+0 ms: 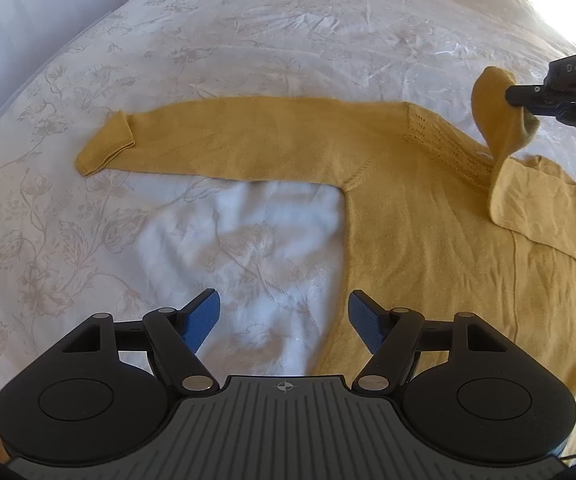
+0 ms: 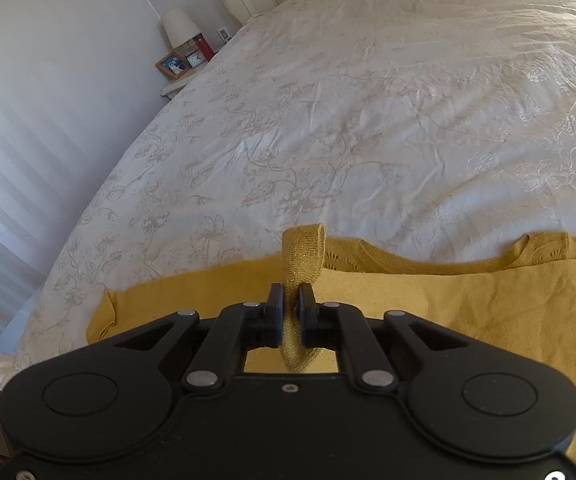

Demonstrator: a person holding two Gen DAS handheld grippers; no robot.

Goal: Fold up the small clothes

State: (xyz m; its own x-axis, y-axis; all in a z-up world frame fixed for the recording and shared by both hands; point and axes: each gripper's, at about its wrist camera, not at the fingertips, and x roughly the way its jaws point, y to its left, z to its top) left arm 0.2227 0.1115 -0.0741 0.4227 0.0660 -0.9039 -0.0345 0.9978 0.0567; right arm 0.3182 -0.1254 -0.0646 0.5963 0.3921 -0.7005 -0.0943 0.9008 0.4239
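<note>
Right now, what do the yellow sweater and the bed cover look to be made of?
Yellow sweater: fine knit, likely wool or cotton blend; matte, openwork shoulder stitches, ribbed cuff. Bed cover: thin woven fabric, perhaps cotton; slight sheen, creases, floral pattern.

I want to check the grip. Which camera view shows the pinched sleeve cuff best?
The right wrist view: the right gripper is shut on the sleeve cuff, seen close. The left wrist view shows that cuff lifted, far off at its right edge.

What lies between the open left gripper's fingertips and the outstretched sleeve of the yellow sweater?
Only bare floral bedspread; nothing sits between the left gripper and the outstretched sleeve, as the left wrist view shows.
</note>
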